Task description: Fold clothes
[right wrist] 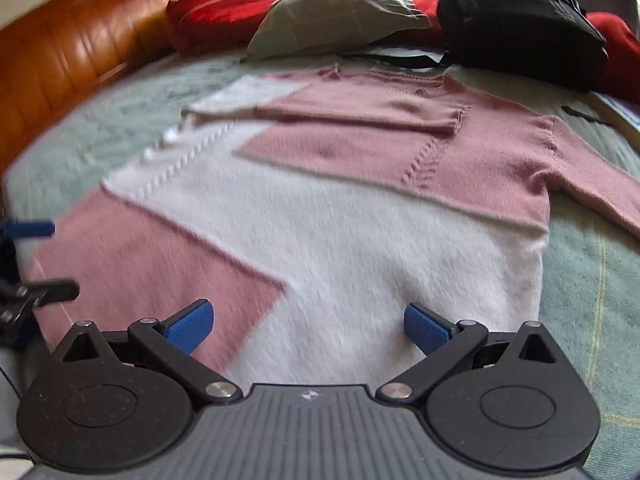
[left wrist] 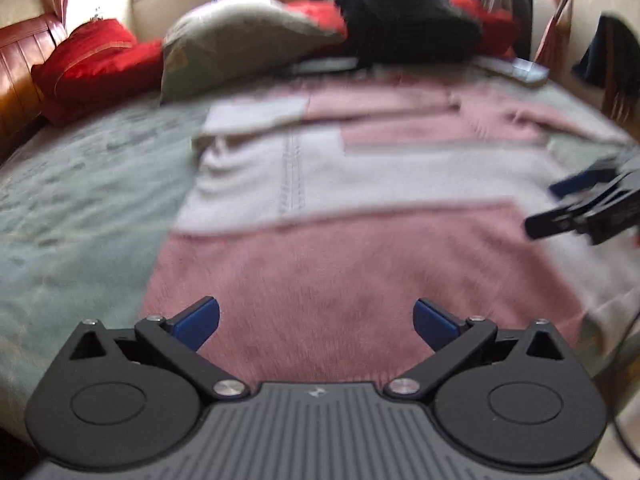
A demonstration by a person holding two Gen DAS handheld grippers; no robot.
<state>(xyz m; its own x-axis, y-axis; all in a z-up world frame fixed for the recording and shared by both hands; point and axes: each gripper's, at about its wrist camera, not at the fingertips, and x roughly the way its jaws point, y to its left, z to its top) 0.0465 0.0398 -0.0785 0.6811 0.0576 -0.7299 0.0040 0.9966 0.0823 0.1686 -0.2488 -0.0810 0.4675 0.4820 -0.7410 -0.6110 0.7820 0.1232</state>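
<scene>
Sweater [right wrist: 344,216]: one; tongs: two, agape.

Left gripper [left wrist: 316,322], jaws wide apart, hovers over the pink-and-white sweater [left wrist: 360,208] on the bed [left wrist: 80,184].

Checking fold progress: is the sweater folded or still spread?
Mostly spread. The sweater lies flat on the bed; only one sleeve is folded across the chest.
</scene>
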